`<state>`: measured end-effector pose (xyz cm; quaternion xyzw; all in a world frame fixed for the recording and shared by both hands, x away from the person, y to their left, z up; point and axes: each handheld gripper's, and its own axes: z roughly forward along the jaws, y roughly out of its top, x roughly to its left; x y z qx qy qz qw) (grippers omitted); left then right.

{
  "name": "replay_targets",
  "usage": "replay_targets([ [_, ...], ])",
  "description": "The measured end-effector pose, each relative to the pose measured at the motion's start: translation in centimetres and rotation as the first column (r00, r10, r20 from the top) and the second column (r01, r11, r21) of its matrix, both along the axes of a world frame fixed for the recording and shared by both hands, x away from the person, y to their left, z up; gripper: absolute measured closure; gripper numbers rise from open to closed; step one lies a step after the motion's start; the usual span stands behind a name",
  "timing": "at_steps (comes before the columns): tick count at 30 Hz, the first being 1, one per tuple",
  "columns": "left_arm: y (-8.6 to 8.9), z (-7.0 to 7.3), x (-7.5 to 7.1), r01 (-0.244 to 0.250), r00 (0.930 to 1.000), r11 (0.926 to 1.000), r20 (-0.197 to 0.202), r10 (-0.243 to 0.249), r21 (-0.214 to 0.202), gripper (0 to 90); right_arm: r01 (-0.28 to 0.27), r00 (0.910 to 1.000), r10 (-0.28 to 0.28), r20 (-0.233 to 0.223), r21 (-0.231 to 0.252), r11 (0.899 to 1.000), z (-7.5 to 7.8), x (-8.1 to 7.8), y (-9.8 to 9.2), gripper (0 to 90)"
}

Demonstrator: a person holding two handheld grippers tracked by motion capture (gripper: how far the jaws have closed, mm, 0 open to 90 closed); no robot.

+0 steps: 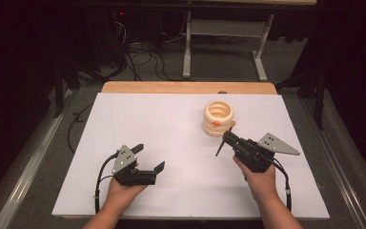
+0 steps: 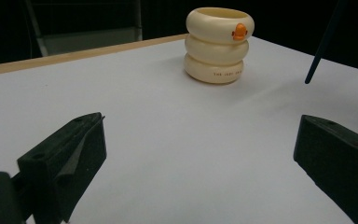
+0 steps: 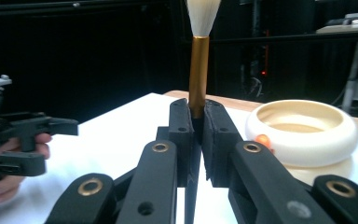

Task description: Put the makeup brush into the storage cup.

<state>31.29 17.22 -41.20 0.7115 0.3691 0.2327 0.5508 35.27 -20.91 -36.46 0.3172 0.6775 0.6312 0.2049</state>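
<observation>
Brush held beside cup, risk of tipping

The brush (image 3: 198, 56) is clamped in the right gripper (image 1: 227, 139), touching the cup (image 1: 218, 118); the cup could be knocked over. The left gripper (image 1: 148, 157) is kept wide, empty.

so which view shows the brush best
The right gripper view: the brush stands upright, clamped in the right tongs, gold collar and white bristles clear. The left gripper view catches its dark handle; the high view shows a thin dark stick.
</observation>
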Motion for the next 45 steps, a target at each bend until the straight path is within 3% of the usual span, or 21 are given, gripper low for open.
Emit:
replay_targets([
  [14,-0.3,-0.1,-0.1,0.004,1.0000,1.0000,0.009,-0.004,0.002,0.9,0.068,0.9975,-0.067,0.020,-0.014,0.998,0.0,0.4,-1.3,85.4],
  [24,-0.5,-0.2,-0.1,0.012,0.9999,0.9999,-0.004,-0.012,-0.001,0.8,0.109,0.9936,-0.110,0.026,0.025,0.994,0.2,0.8,-2.5,85.4],
  [32,-0.3,0.0,-0.1,0.011,0.9999,0.9999,0.000,-0.011,-0.003,0.8,0.129,0.9912,-0.129,0.030,0.012,0.992,0.4,1.3,-2.0,85.4],
  [45,-0.2,0.0,-0.1,0.015,0.9999,0.9999,-0.003,-0.015,-0.008,0.9,0.153,0.9855,-0.152,0.076,-0.010,0.988,1.8,2.6,-1.3,85.7],
])
